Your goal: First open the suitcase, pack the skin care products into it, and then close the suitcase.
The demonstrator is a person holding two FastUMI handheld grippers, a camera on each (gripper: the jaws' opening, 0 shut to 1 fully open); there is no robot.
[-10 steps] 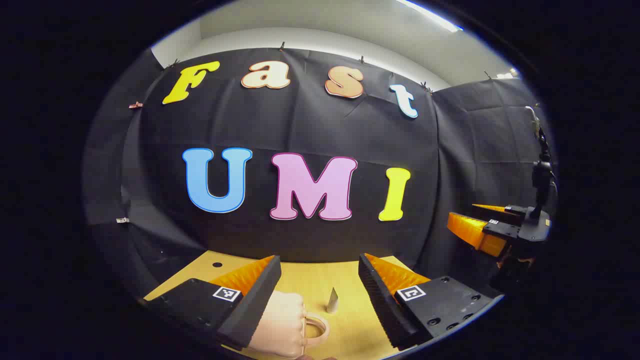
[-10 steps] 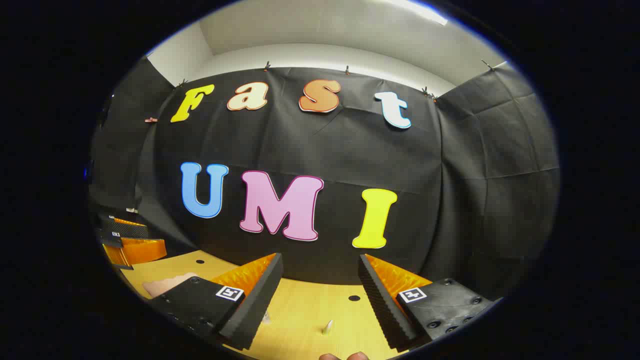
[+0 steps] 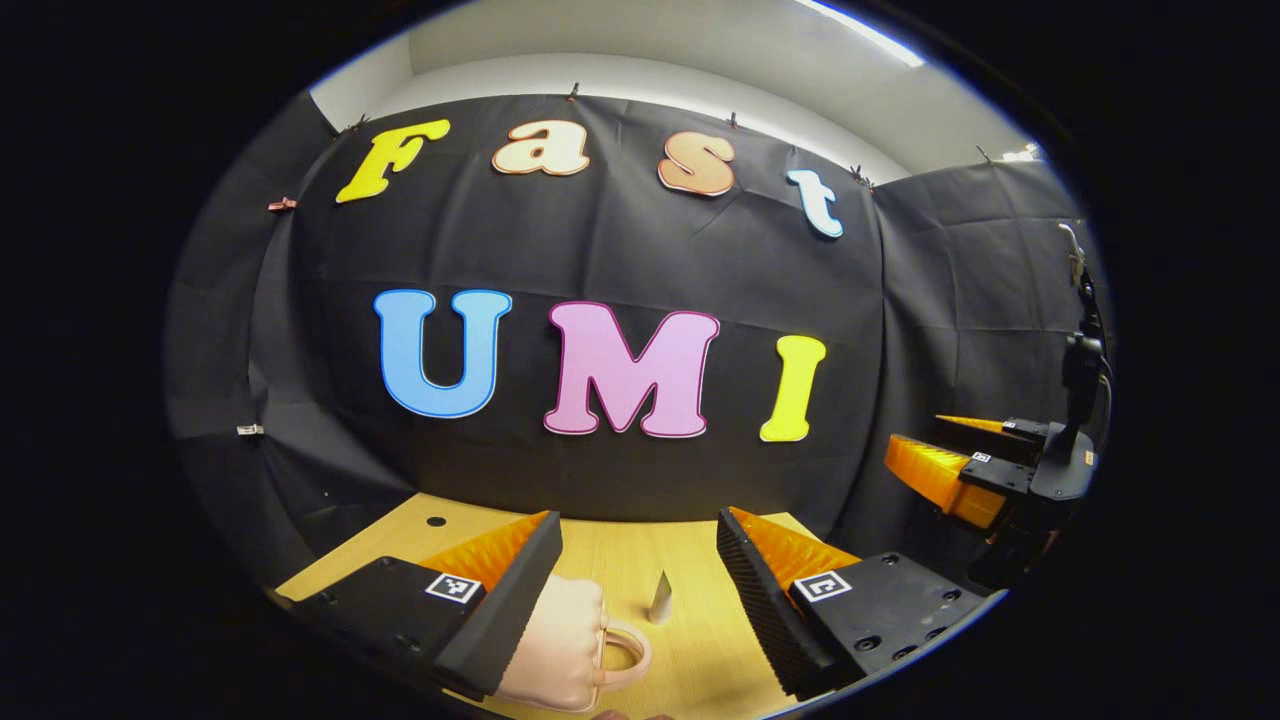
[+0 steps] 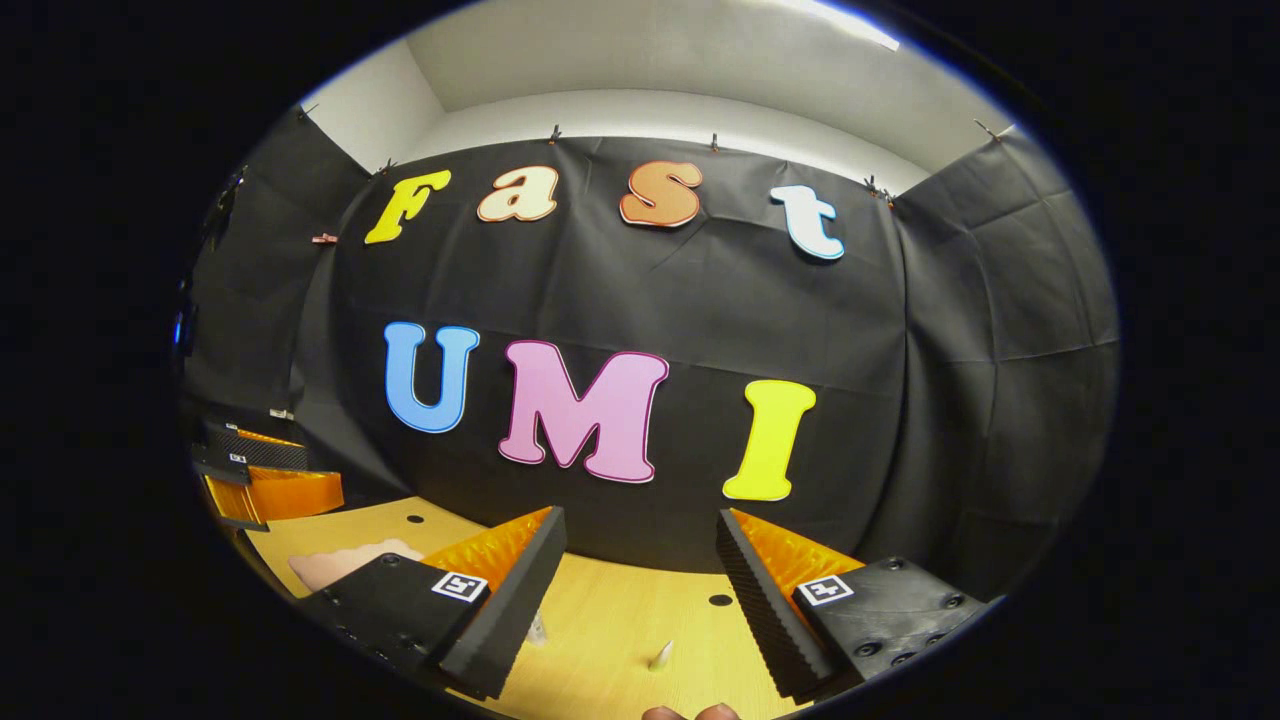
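Both grippers held level above the wooden bench (image 3: 690,660), aimed at the back wall. Left gripper (image 3: 640,575) jaws released, nothing between them; pink suitcase (image 3: 565,645) lies on the bench under its left finger, handle toward centre. A small silver skin care tube (image 3: 661,598) stands just beside the handle. Right gripper (image 4: 640,575) jaws released too, above bare bench; suitcase off to its left.
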